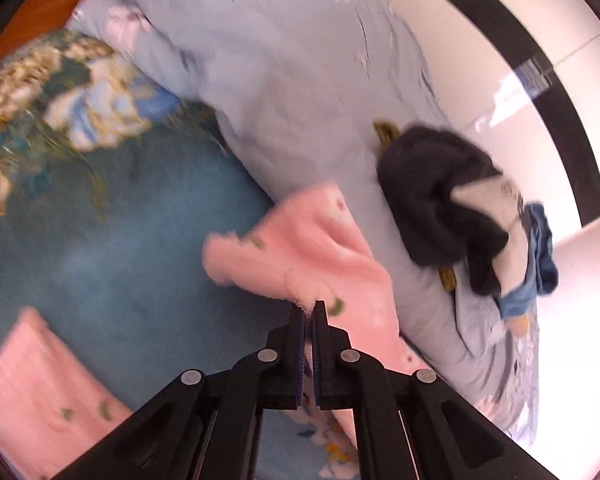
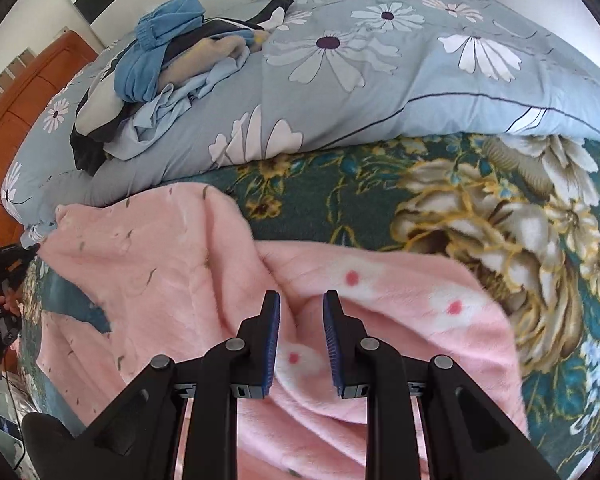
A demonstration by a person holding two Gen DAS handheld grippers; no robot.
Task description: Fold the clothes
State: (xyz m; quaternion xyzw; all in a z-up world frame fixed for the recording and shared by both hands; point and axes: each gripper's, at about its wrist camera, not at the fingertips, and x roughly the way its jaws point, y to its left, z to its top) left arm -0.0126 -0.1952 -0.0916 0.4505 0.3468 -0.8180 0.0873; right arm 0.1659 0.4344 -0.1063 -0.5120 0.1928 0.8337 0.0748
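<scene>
Fold barely begun — left gripper [image 1: 311, 307] clamps the pink garment's [image 1: 300, 248] edge; right gripper [image 2: 301, 300] gapes empty; clothes pile [image 2: 164, 60] untouched.

I'm seeing pink fleece [image 2: 172, 264] w/ red-dotted white blobs, teal sheet [image 2: 340, 204] showing gold/cream flowers, lt-blue duvet [image 2: 380, 92] w/ white daisies.
</scene>
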